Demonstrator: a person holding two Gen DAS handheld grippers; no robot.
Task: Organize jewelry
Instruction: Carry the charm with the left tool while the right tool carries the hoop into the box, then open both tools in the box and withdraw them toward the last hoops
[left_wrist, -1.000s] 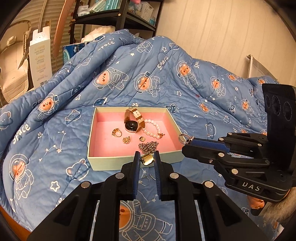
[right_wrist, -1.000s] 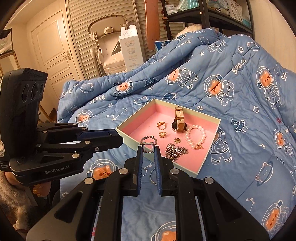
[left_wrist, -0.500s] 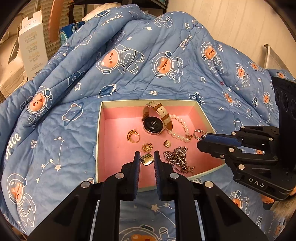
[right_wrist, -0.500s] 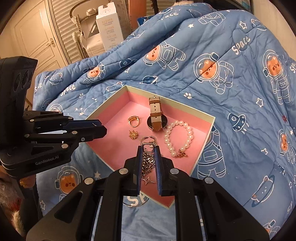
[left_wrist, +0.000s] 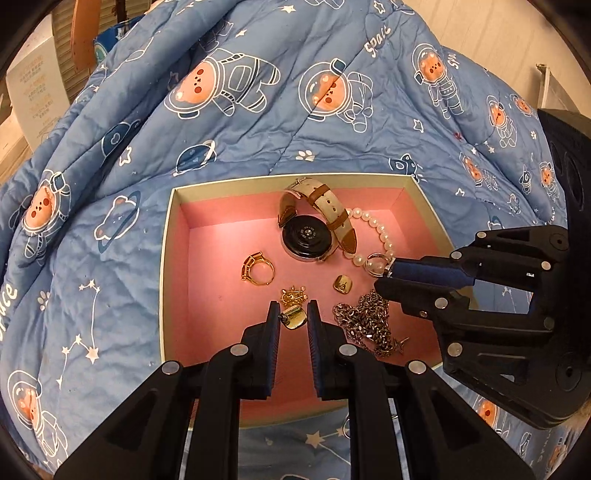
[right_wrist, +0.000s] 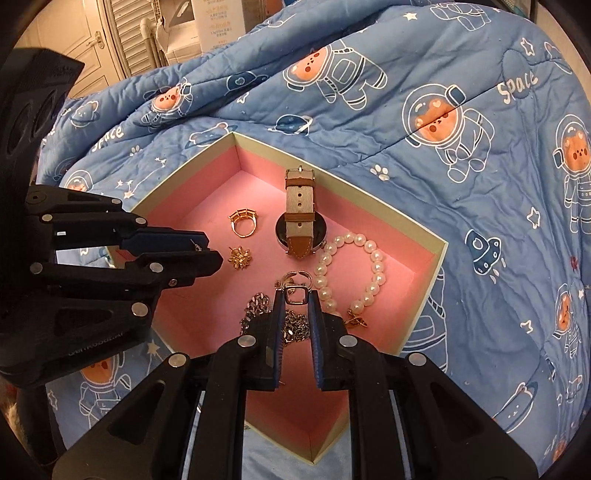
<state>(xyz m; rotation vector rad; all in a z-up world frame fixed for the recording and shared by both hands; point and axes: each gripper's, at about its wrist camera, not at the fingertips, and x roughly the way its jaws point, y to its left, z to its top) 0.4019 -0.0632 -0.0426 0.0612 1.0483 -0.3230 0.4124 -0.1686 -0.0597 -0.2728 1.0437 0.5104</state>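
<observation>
The pink floor of the box (left_wrist: 207, 280) lies bare along its left side and lower left in the left wrist view, and a tool could come down there. The middle and right are crowded: gold ring (left_wrist: 258, 268), watch (left_wrist: 308, 240), pearl bracelet (left_wrist: 376, 229), small gold pieces and silver chain (left_wrist: 365, 321) lie close together. The right tool (left_wrist: 384, 275) reaches in from the right edge of the frame over the chain and blocks that side. The left tool (left_wrist: 292, 314) hangs over the lower middle. The box's upright walls rim every side. Around it the quilt (left_wrist: 258, 122) bulges high toward the top of the frame.
</observation>
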